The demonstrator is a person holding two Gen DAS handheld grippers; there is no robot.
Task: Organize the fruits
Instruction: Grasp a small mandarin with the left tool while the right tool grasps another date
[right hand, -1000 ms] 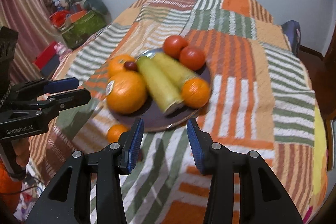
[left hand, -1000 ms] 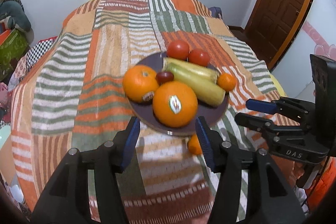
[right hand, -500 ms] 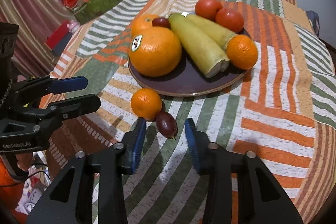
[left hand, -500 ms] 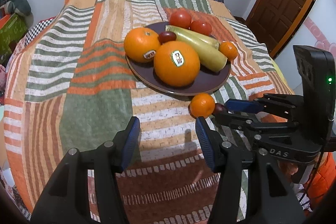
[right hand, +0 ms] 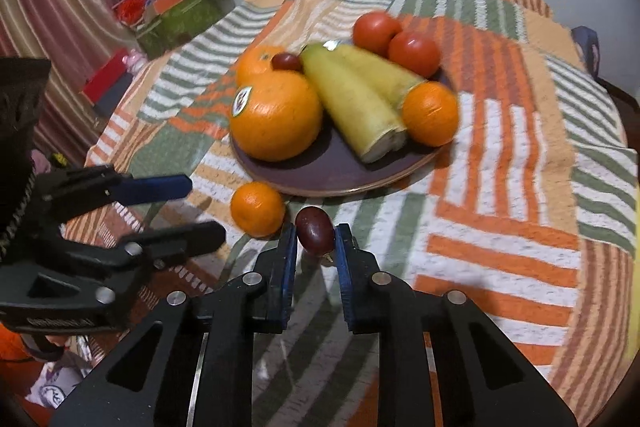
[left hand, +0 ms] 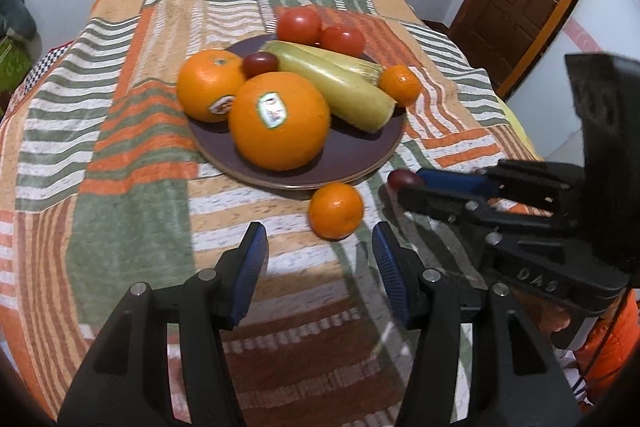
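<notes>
Left hand-held gripper [left hand: 316,267] hovers with its jaws apart and empty, just short of the loose small orange [left hand: 336,210] that lies on the striped cloth [left hand: 132,155] below the plate's near rim. Past that sits the dark plate [left hand: 352,155], crowded with two big oranges, two pale yellow-green long fruits, two tomatoes, a grape and another small orange perched at its right rim. Further right, the right hand-held gripper [right hand: 316,243] is clamped on a dark red grape [right hand: 315,230], its blue pads pressing both sides (the grape looks to be at cloth level, though contact is hard to judge). The main risk is the grape itself: smooth, round and soft, it could squirt out of the pads or burst if squeezed harder. With so little room left on the plate, a dropped grape may roll off the rim, or a nudge might dislodge the small orange perched there. The two tools also work close together and could collide.
</notes>
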